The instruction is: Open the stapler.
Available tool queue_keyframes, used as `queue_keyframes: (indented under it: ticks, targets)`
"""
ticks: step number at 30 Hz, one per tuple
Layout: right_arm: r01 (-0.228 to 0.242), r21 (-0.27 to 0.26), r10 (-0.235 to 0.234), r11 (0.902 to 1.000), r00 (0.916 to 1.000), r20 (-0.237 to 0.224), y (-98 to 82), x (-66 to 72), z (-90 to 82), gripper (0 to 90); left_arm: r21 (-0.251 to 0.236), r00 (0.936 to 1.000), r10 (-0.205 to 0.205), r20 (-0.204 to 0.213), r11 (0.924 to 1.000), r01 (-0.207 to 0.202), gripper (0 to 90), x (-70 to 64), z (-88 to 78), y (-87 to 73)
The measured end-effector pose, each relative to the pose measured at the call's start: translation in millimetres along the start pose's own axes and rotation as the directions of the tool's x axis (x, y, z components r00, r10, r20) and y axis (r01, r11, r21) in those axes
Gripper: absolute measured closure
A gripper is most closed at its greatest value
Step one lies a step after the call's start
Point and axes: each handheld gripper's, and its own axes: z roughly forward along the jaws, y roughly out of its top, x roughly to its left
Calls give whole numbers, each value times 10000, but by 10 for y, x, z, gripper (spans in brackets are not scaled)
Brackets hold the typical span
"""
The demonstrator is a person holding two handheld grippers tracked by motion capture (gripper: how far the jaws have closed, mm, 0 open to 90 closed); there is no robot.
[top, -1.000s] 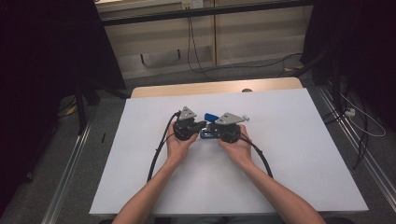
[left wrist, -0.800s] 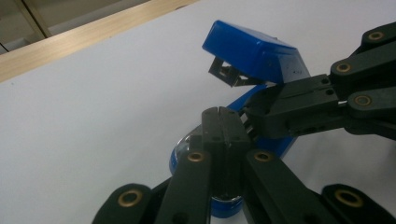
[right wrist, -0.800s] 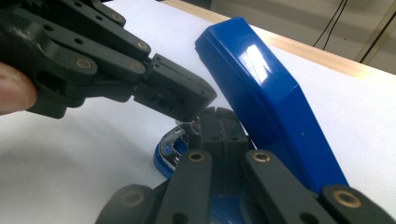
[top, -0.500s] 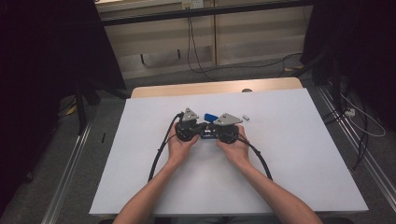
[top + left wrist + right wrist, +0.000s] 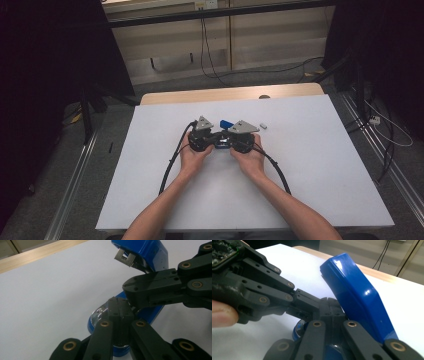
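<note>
Two hand-held grippers meet over an open blue stapler (image 5: 147, 255)

Left hand-held gripper (image 5: 120, 307) and right hand-held gripper (image 5: 332, 308) — both with jaws closed — pinch the stapler's base between them, its lid raised just beyond, on the white tabletop (image 5: 310, 165).

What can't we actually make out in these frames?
- Blue stapler: its base is hidden behind both grippers' jaws in the left gripper view.
- Small grey object: too small to identify in the high view.
- Left gripper: jaws together; any grip on the stapler is hidden.
</note>
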Motion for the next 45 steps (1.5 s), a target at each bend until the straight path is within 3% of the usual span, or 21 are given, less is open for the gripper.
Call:
queue_keyframes:
  ticks: [22,45]
  targets:
    - [-80,-252,89,9997,9992,377,93,-39,-21,900,-4,9999,-39,150,10000,40,900,15,6,2]
    - [-369,-398,398,9985,9965,736,149,-207,-150,900,-76,9999,143,80,9999,-143,900,7,7,-2]
